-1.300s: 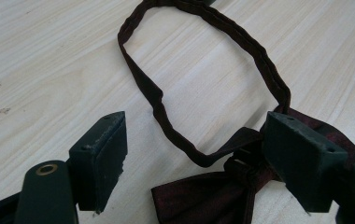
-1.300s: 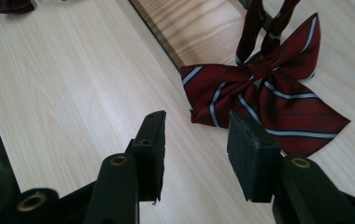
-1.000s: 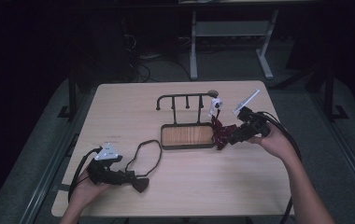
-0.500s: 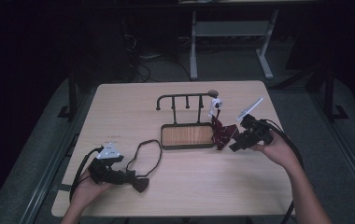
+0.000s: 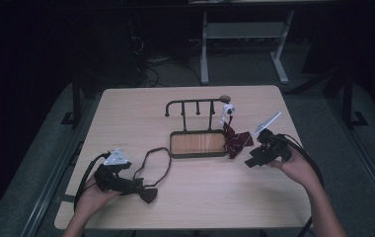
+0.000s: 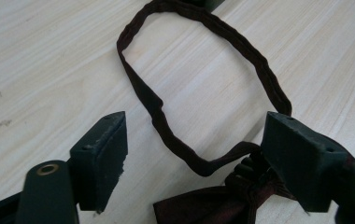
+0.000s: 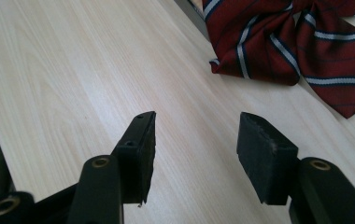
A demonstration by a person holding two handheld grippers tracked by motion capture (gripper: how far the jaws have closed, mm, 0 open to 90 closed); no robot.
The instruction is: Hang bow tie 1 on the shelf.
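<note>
Here, at the left of the pale wooden table [image 5: 126,106], the left gripper [image 5: 126,183] lies low in the person's hand, its jaws spread wide around the knot end of a dark brown bow tie with a thin strap loop [image 6: 199,112]. The pads do not press on it: the bow sits between them and the loop runs out ahead over the wood.

The risk on this side, as I judge it, is that the jaws close on the strap alone or clip only a corner of the bow, so the fabric slides out on lifting and the loop drags or snags.

In the middle stands a black metal rack with a row of hooks over a wooden tray base [image 5: 198,144]; a small white tag or clip [image 5: 228,109] hangs at its right end.

Just right of the tray lies a dark red striped bow tie [image 7: 301,39], part of it against the tray's edge.

At the right, the right gripper [image 5: 255,157] hovers near that striped tie with nothing between its jaws, which have just been opening.

Approaching from here, it could push the soft tie against the tray rim and bunch it instead of pinching it, or knock the rack. The rack's posts and tray edge are what crowd that approach; the table around is otherwise bare.
</note>
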